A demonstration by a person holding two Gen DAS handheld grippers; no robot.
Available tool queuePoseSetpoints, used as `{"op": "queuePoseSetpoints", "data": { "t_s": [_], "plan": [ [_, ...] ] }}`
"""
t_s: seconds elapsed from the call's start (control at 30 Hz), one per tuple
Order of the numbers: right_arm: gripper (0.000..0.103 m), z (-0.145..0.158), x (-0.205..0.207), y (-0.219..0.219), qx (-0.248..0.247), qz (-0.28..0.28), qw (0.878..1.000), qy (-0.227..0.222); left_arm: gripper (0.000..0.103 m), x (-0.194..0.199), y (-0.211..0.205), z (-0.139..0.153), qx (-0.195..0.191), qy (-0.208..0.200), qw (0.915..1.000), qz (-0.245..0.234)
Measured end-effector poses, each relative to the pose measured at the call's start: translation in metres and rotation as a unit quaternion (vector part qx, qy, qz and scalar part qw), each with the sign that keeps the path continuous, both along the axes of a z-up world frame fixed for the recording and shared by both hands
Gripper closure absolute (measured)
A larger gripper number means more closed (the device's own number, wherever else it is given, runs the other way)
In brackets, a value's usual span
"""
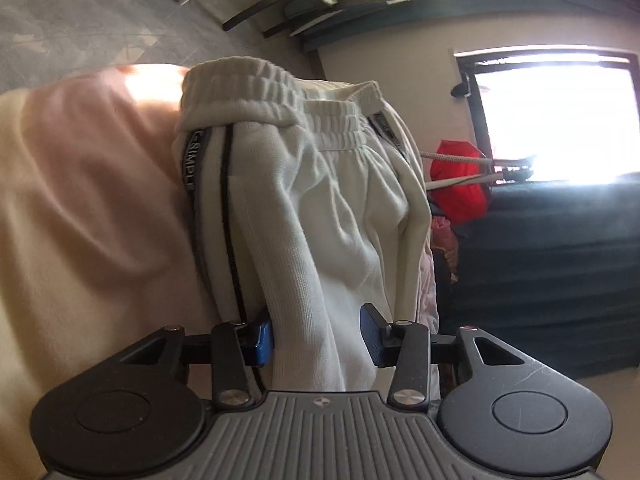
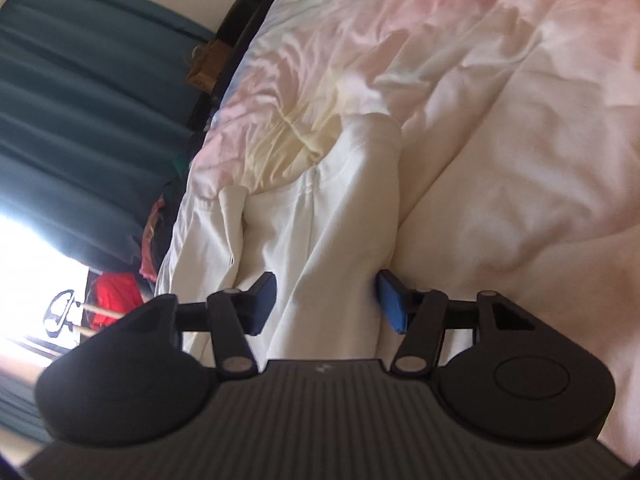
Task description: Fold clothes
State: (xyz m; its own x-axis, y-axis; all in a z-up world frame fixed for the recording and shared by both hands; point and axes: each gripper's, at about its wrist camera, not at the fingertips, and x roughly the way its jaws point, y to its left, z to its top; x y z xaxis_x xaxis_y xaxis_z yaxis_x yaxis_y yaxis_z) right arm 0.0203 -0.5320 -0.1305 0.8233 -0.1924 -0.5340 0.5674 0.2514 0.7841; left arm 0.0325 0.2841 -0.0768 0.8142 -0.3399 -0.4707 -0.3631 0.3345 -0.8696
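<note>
In the left wrist view, your left gripper (image 1: pixel 316 334) stands with jaws apart around one pair of white pants (image 1: pixel 320 208), whose side tape reads "SIMPL". In the right wrist view, your right gripper (image 2: pixel 326 304) likewise straddles the white fabric, jaws apart, over one pink duvet (image 2: pixel 500 120).

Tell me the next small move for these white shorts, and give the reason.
Probably close both sets of jaws first. The left gripper has the shorts between its blue pads, and the right gripper straddles the white cloth too, but both sets of jaws stand apart, so neither seems to grip. The shorts lie on the pink bedspread; lifting now would likely leave them behind.
</note>
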Motion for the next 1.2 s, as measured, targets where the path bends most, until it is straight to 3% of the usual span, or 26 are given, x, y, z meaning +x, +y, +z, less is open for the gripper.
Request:
{"op": "queuePoseSetpoints", "data": {
  "t_s": [0.03, 0.1, 0.17, 0.3, 0.37, 0.43, 0.5, 0.57, 0.6, 0.63, 0.73, 0.93, 1.07, 1.2],
  "plan": [
    [0.066, -0.001, 0.004, -0.001, -0.004, 0.013, 1.000, -0.003, 0.059, 0.001, 0.000, 0.002, 0.002, -0.018, 0.9998, -0.004],
    [0.073, 0.000, 0.005, -0.003, -0.004, 0.016, 0.999, -0.035, 0.068, 0.003, 0.001, 0.003, -0.011, -0.036, 0.9993, 0.001],
    [0.073, 0.003, 0.006, -0.004, -0.006, 0.016, 0.999, -0.049, 0.073, 0.004, 0.002, -0.001, -0.020, -0.027, 0.9994, 0.011],
    [0.071, -0.001, 0.004, -0.004, 0.008, -0.015, 1.000, 0.005, 0.078, 0.007, 0.002, -0.006, 0.000, 0.018, 0.9997, 0.018],
    [0.066, -0.003, 0.003, -0.004, 0.014, -0.023, 0.999, 0.024, 0.078, 0.006, 0.005, -0.009, -0.004, 0.031, 0.9989, 0.033],
    [0.051, -0.004, 0.006, -0.003, 0.010, -0.009, 1.000, 0.020, 0.078, 0.008, 0.009, -0.012, -0.012, 0.031, 0.9986, 0.042],
    [0.043, -0.004, 0.012, -0.001, -0.002, 0.010, 1.000, 0.018, 0.078, 0.012, 0.014, -0.016, -0.016, 0.027, 0.9986, 0.043],
    [0.046, -0.002, 0.022, 0.002, -0.034, 0.028, 0.999, 0.027, 0.086, 0.014, 0.016, -0.018, -0.012, 0.027, 0.9987, 0.041],
    [0.064, 0.000, 0.026, 0.004, -0.049, 0.030, 0.998, 0.032, 0.088, 0.013, 0.016, -0.016, -0.007, 0.023, 0.9988, 0.044],
    [0.089, 0.001, 0.029, 0.004, -0.059, 0.031, 0.997, 0.036, 0.090, 0.008, 0.014, -0.008, 0.004, 0.011, 0.9985, 0.053],
    [0.093, 0.015, 0.029, 0.005, -0.097, 0.023, 0.995, 0.031, 0.095, -0.007, 0.006, 0.016, 0.039, -0.025, 0.9957, 0.080],
    [0.094, 0.080, 0.021, 0.021, -0.181, 0.001, 0.983, -0.016, 0.097, -0.034, -0.004, 0.062, 0.093, -0.092, 0.9848, 0.115],
    [0.094, 0.110, 0.041, 0.019, -0.204, 0.011, 0.979, -0.020, 0.097, -0.009, -0.007, 0.086, 0.120, -0.104, 0.9815, 0.107],
    [0.094, 0.135, 0.085, 0.019, -0.231, 0.021, 0.973, -0.009, 0.097, 0.029, -0.011, 0.108, 0.146, -0.111, 0.9783, 0.096]
  ]
}}
